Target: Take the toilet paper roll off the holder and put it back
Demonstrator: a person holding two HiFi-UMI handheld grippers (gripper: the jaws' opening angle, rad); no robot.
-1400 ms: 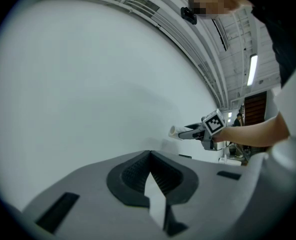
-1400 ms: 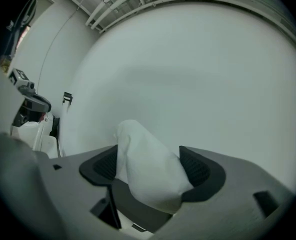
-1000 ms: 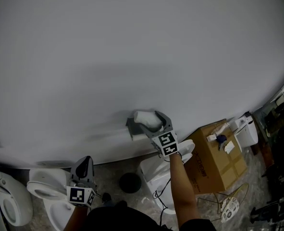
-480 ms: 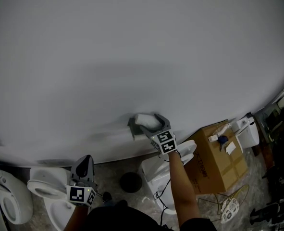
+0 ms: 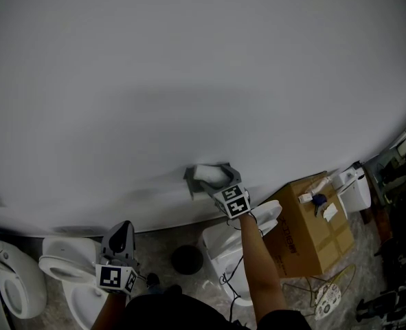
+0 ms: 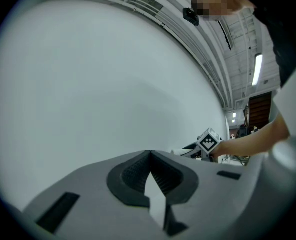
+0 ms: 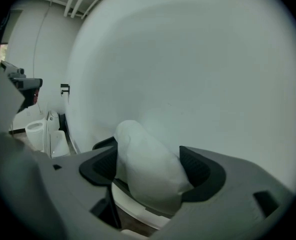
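The right gripper (image 5: 213, 176) grasped the toilet paper roll (image 7: 146, 171) against the wall-mounted holder (image 5: 190, 182), so final seating and release apparently remained, while the left gripper (image 6: 149, 156) hung low, jaws clenched empty.

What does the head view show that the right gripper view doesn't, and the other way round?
Only the head view: the left gripper, low beside a toilet, a cardboard box and the person's right arm. Only the right gripper view: close up, both jaws pressing on the roll, which looks a little squashed. Both: the roll in the right gripper, the white wall behind it, and toilets on the floor.
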